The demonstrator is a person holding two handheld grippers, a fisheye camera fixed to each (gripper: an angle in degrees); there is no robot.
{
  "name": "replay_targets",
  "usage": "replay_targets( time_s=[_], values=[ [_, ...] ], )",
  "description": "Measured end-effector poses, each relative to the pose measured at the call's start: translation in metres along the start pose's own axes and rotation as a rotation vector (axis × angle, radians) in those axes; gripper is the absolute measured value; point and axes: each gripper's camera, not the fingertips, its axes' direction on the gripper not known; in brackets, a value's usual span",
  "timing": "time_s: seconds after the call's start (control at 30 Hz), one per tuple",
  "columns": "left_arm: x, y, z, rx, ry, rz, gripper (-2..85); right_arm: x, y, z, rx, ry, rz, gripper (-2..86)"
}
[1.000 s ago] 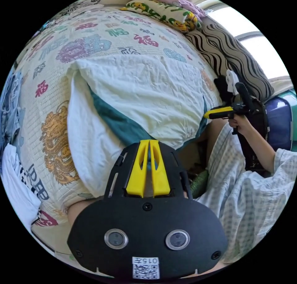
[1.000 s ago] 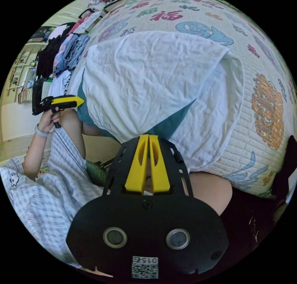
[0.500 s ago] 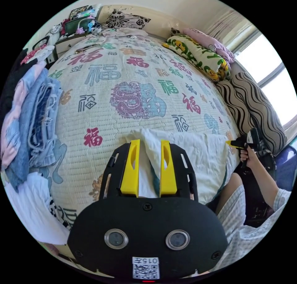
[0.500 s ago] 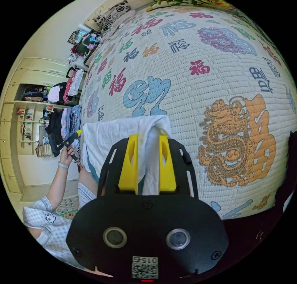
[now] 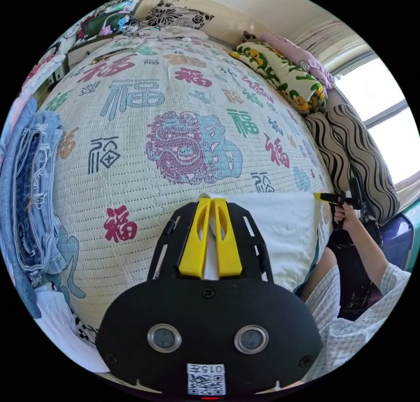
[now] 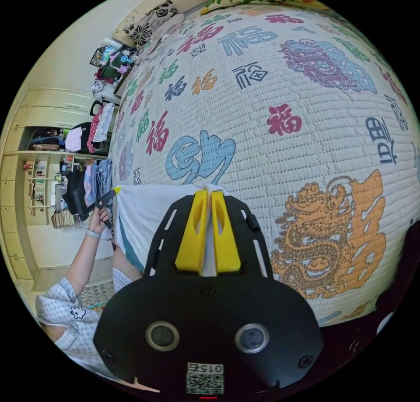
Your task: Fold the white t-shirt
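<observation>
Since half a second ago we are closing both pairs of fingers, which were apart, on the white t-shirt (image 5: 280, 227). The left gripper (image 5: 210, 200) and right gripper (image 6: 205, 194) are each clamping a far corner of it. It is lying folded at the near edge of the bed (image 5: 144, 126), at five o'clock in the left gripper view.

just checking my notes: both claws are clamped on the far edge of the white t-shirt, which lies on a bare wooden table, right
Not quite. The white t-shirt lies on a bed with a printed quilt, not a bare wooden table; the left gripper view shows it. The rest holds: the left claw and the right claw are each clamped on its far edge.
</observation>
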Motion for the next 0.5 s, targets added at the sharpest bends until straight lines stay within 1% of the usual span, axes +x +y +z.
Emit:
replay_targets(
  time_s=[0.13, 0.17, 0.23, 0.3, 0.33, 0.37, 0.4, 0.47, 0.5],
  values=[
    [0.003, 0.019, -0.023, 0.024, -0.042, 0.007, 5.1, -0.003, 0.017, -0.017, 0.056, 0.074, 0.007, 5.8],
    [0.01, 0.03, -0.034, 0.038, -0.053, 0.036, 5.5, -0.008, 0.03, -0.023, 0.08, 0.085, -0.034, 5.7],
    [0.028, 0.05, -0.046, 0.052, -0.013, 0.099, 5.6, -0.02, 0.05, -0.024, 0.075, 0.054, -0.11, 5.0],
    [0.061, 0.074, -0.039, -0.012, 0.081, 0.178, 5.3, -0.043, 0.073, -0.003, -0.046, -0.003, -0.214, 3.5],
    [0.07, 0.08, -0.034, -0.031, 0.098, 0.201, 5.2, -0.05, 0.078, 0.004, -0.079, -0.012, -0.236, 3.1],
    [0.089, 0.09, -0.021, -0.076, 0.116, 0.252, 4.8, -0.063, 0.087, 0.023, -0.154, -0.033, -0.288, 2.3],
    [0.103, 0.1, -0.006, -0.127, 0.092, 0.287, 4.6, -0.074, 0.094, 0.042, -0.219, -0.038, -0.323, 1.4],
    [0.114, 0.111, 0.012, -0.186, 0.05, 0.29, 4.4, -0.084, 0.101, 0.069, -0.287, -0.018, -0.341, 0.3],
    [0.114, 0.116, 0.019, -0.206, 0.065, 0.279, 4.2, -0.089, 0.103, 0.085, -0.331, 0.017, -0.347, 0.0]
  ],
)
